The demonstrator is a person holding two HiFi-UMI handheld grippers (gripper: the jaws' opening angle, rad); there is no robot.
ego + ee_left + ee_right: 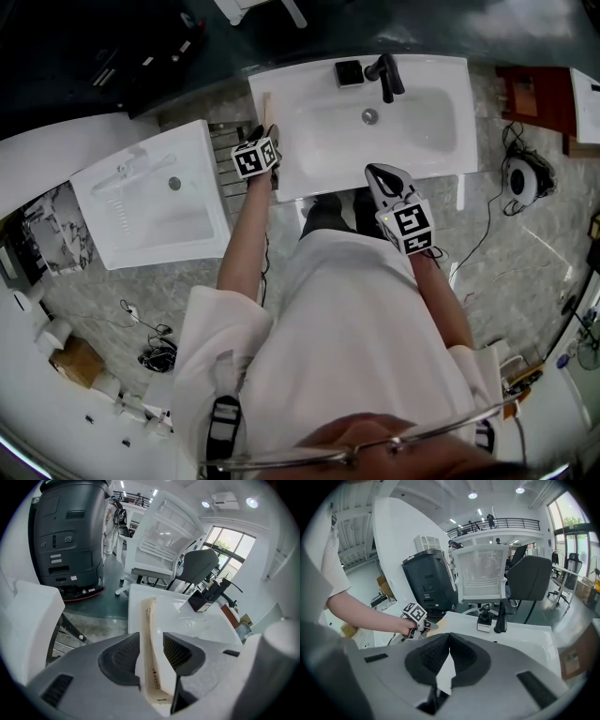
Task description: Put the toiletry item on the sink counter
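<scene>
A long, thin cream toiletry box (267, 109) lies along the left rim of the white sink counter (291, 183). My left gripper (265, 132) stands at the box's near end. In the left gripper view the box (149, 620) runs between the two jaws of the left gripper (151, 640); the jaws are open, and bare white sink shows between the box and the right pad. My right gripper (380, 172) hovers over the sink's front edge, and in its own view the right gripper (449, 641) is shut with nothing in it.
A black faucet (385, 75) and a small black holder (349, 72) stand at the back of the sink. A second white basin (202, 220) sits to the left beyond a metal rack (225, 150). Cables and a round white device (520, 178) lie on the floor at right.
</scene>
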